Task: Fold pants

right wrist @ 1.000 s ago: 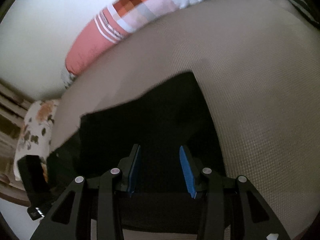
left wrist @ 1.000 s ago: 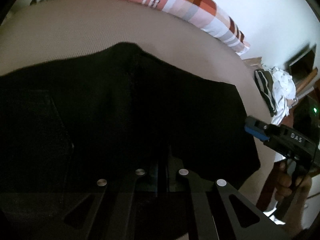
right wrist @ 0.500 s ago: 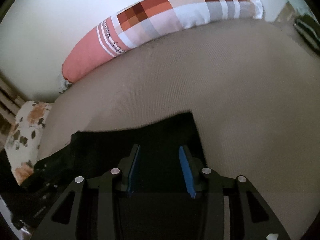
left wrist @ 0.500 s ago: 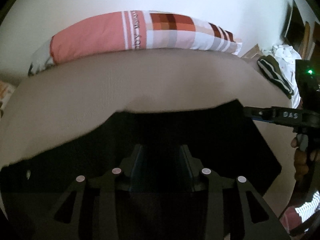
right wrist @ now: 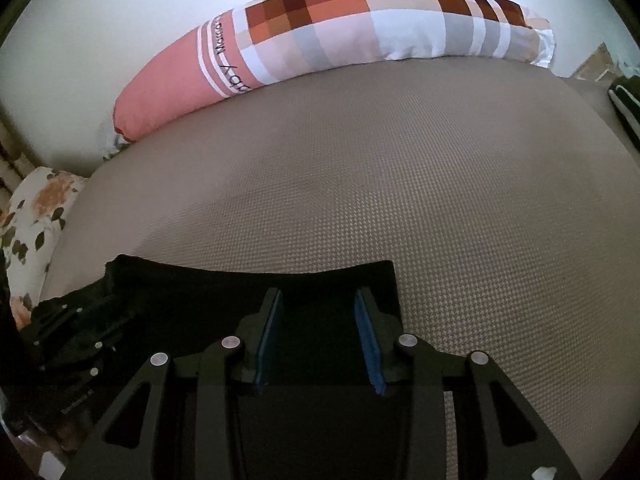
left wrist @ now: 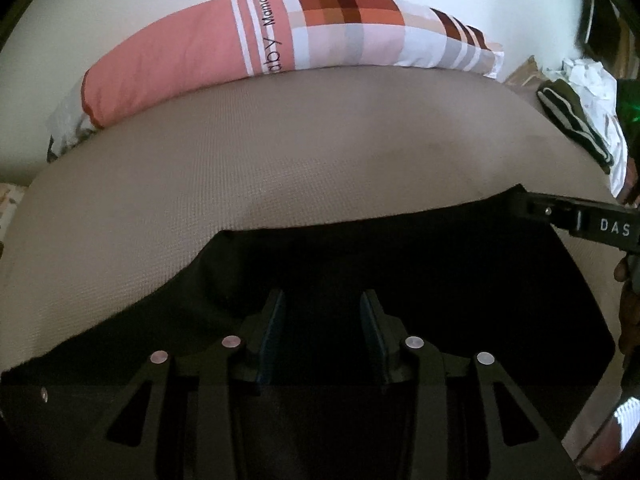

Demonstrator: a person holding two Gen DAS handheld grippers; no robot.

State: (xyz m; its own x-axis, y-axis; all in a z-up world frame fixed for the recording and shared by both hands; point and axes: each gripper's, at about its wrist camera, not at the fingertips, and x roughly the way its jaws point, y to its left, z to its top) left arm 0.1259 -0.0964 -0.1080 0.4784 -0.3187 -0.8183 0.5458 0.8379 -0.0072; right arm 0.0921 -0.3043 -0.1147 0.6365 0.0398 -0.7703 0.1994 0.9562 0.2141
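Domestic bedroom. A bed (right wrist: 400, 200) with a beige woven cover fills both views. A long bolster pillow (left wrist: 280, 40), pink and checked, lies along its far edge against a plain white wall (right wrist: 120, 8). A floral pillow (right wrist: 36, 216) sits at the left edge; a heap of clothes (left wrist: 580, 108) sits at the right corner.

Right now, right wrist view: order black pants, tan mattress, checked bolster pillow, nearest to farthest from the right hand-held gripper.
1. black pants: directly under and between the fingers of the right hand-held gripper, lower centre.
2. tan mattress: bare surface beyond the pants' edge, centre and right.
3. checked bolster pillow: along the far edge, against the wall, top.
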